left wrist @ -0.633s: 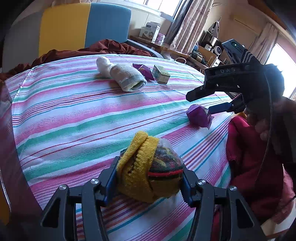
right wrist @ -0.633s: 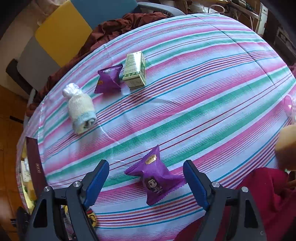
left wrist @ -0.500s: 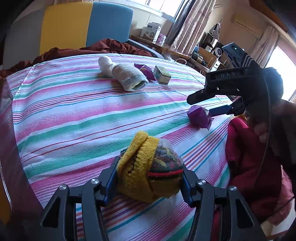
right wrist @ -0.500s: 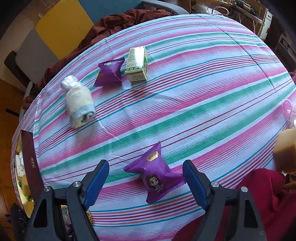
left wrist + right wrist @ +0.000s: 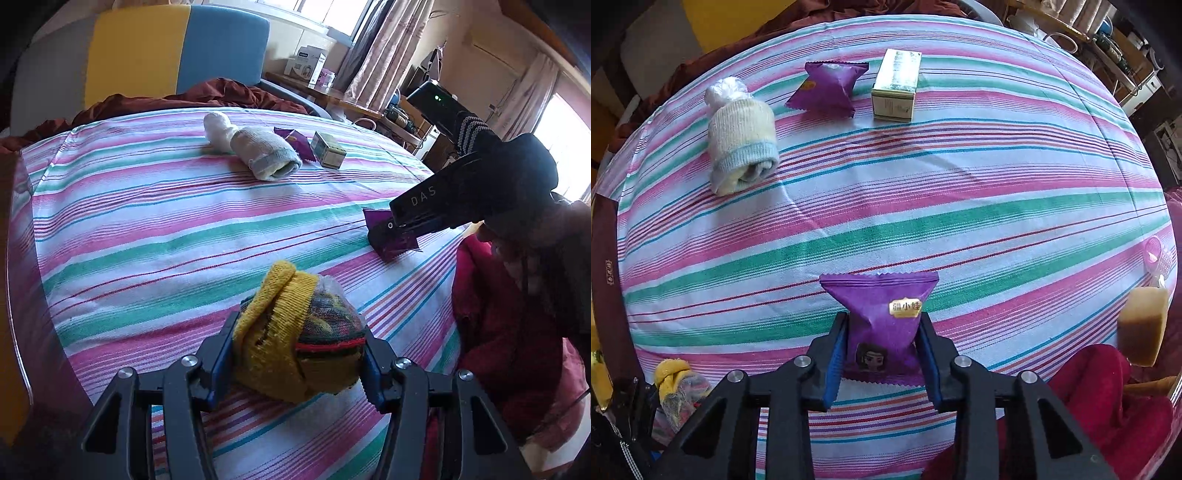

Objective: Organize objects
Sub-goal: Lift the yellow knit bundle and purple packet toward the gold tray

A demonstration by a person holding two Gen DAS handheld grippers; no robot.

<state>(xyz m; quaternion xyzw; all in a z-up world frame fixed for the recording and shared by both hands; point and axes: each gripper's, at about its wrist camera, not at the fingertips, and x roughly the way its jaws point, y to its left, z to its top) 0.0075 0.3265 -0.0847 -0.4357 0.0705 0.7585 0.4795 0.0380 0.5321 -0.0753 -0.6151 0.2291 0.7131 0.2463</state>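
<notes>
My left gripper (image 5: 299,347) is shut on a rolled yellow sock bundle (image 5: 291,325) low over the striped tablecloth (image 5: 147,229). Further right, my right gripper (image 5: 384,227) reaches the purple snack packet (image 5: 397,247). In the right wrist view the right gripper (image 5: 882,332) has its jaws closing, and its blue pads press both sides of that purple packet (image 5: 879,295). At the far side lie a rolled white sock (image 5: 742,147), a second purple packet (image 5: 827,88) and a small green box (image 5: 895,86) in a row.
A red garment (image 5: 1108,398) hangs at the table's near right edge. Beside it stands a cup of brown drink (image 5: 1141,328). A dark red box edge (image 5: 605,266) runs along the left. Behind the table is a yellow and blue chair (image 5: 177,48).
The right gripper's jaws have closed in from wide apart onto the purple packet, which now stands pinched between the pads. The left gripper still holds the yellow sock bundle.
</notes>
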